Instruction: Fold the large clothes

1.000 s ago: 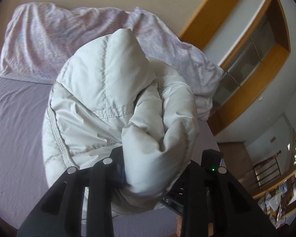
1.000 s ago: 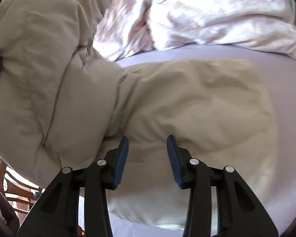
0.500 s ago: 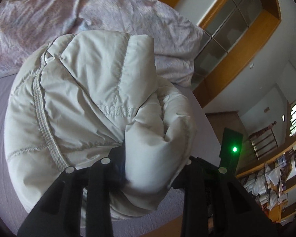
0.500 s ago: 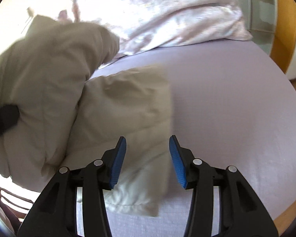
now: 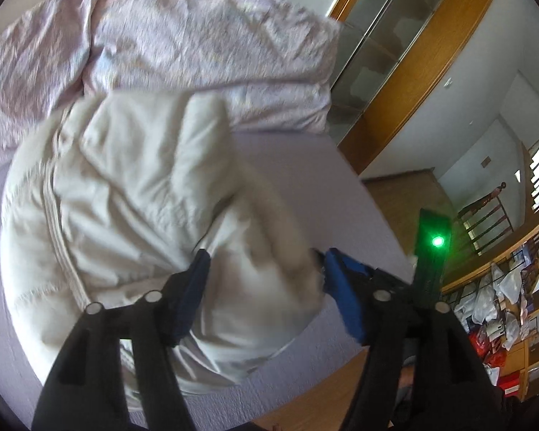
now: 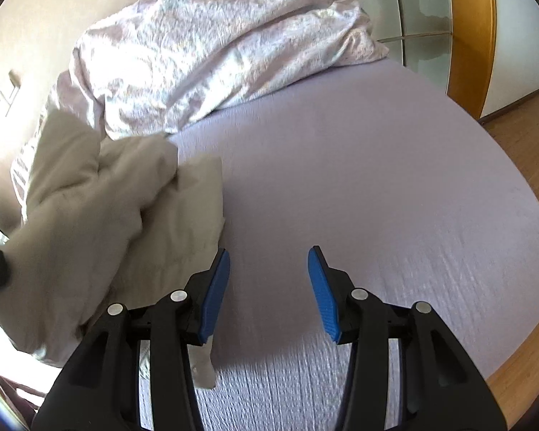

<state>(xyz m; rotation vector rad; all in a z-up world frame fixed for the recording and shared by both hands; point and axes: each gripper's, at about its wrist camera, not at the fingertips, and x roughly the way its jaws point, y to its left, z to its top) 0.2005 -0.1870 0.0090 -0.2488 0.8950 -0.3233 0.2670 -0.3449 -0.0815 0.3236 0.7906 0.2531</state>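
A puffy white jacket (image 5: pixel 133 197) lies in a bunched heap on the bed (image 6: pixel 359 186), which has a pale purple sheet. The jacket sits near the bed's front edge, just in front of the crumpled pink blanket (image 5: pixel 197 43) that is piled at the head of the bed. The left gripper (image 5: pixel 264 269) is right at the jacket. Its jaws have just been opening, and a soft lump of the jacket sits between them. The blue pads (image 5: pixel 343 298) stand apart from the cloth, so they are not squeezing it now. The picture is a bit blurry there. The right gripper (image 6: pixel 269 283) hangs over the bare sheet of the bed, just beside the jacket's edge. Its jaws are partly open and nothing is between them. From that side the jacket (image 6: pixel 100 215) looks more beige and lies at the bed's left part. Beyond the bed stands a wooden cabinet (image 5: pixel 409 57) with glass doors.
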